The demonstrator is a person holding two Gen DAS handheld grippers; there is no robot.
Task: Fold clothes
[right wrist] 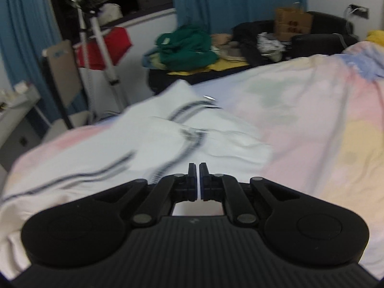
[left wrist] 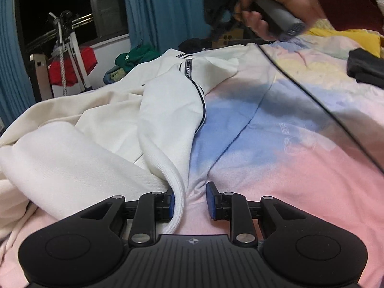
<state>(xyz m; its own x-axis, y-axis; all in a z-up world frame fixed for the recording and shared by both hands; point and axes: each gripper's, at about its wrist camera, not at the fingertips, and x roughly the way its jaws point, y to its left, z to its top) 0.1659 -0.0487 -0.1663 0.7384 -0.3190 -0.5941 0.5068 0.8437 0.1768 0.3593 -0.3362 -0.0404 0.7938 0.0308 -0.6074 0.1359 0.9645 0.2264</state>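
A white garment with dark piping (left wrist: 100,124) lies crumpled on the pastel bedspread (left wrist: 276,168), filling the left half of the left wrist view. My left gripper (left wrist: 189,200) is open low over the bed; the garment's ribbed hem (left wrist: 178,199) lies between its jaws, against the left pad. In the right wrist view the same garment (right wrist: 134,139) is blurred ahead. My right gripper (right wrist: 198,182) is shut with nothing between its pads, held above the garment. The person's right hand holding that gripper (left wrist: 268,7) shows at the top of the left wrist view.
A black cable (left wrist: 312,96) runs across the bed's right side. A dark object (left wrist: 367,67) and a yellow pillow (left wrist: 348,38) lie at far right. Beyond the bed stand a clothes pile (right wrist: 187,45), a white stand (right wrist: 100,45), blue curtains and a cardboard bag (right wrist: 292,21).
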